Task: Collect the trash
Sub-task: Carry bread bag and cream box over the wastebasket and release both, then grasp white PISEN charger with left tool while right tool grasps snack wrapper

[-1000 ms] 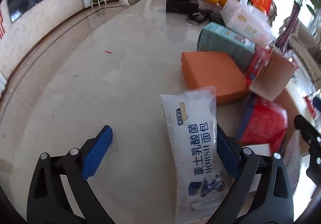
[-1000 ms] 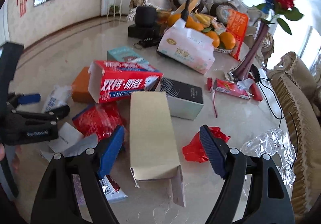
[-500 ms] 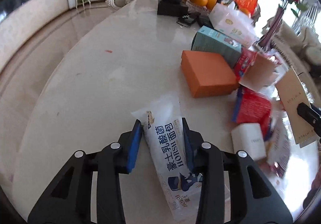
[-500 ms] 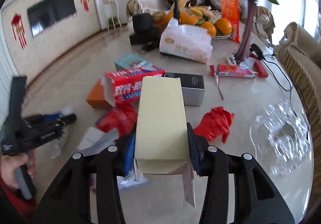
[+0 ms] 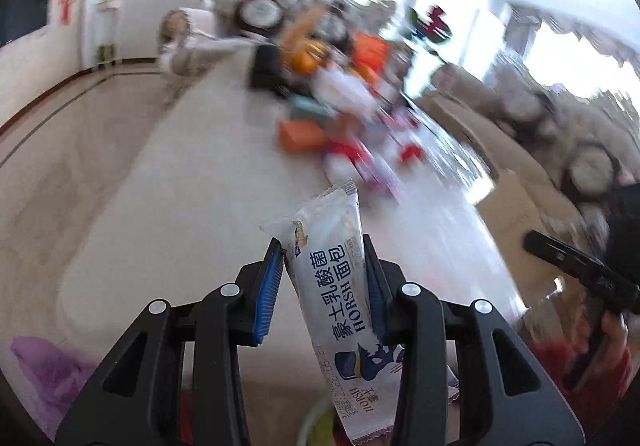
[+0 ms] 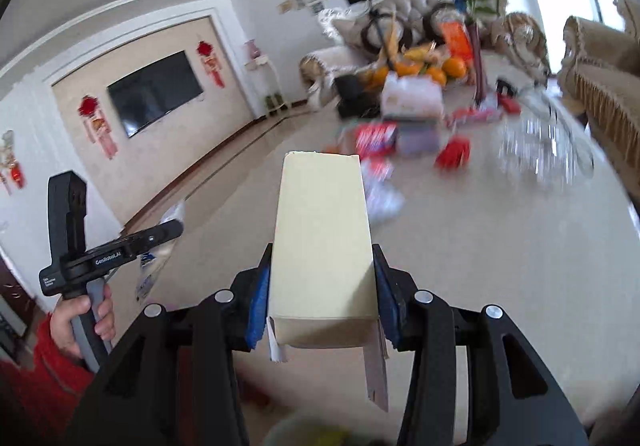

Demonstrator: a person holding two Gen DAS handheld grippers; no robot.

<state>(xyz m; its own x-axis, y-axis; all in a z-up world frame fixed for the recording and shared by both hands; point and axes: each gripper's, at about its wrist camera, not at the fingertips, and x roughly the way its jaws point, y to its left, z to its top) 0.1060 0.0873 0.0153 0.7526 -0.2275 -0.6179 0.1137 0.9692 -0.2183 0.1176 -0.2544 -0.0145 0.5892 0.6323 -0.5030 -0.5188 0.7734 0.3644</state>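
While both cameras looked out over the pale table (image 6: pixel 500 246), each set of tongs was raised above it with something in its grip. The left tongs (image 5: pixel 322 258) pointed forward and slightly up, their blue pads (image 5: pixel 268 294) pinching a bread wrapper (image 5: pixel 340 302) about a third of the way down its length; the right pad sat against the wrapper's edge, while the left pad met it only at its upper tip. The wrapper was white and translucent, printed with dark blue Chinese characters and the word HORSH, its crimped top end sticking up past the fingertips and its lower end trailing back toward the camera. The right tongs (image 6: pixel 322 270) were held level, pressed against both long sides of a cream cardboard box (image 6: pixel 322 238). The box was long and plain, lying flat between the fingers with its near end open and flaps (image 6: pixel 376 370) hanging down below the tongs. Well ahead of both tongs lay a blurred heap of red, orange and white litter (image 6: pixel 400 142). To the left of the right tongs, the person's left hand (image 6: pixel 86 320), in a red sleeve, gripped the handle of the other tool.
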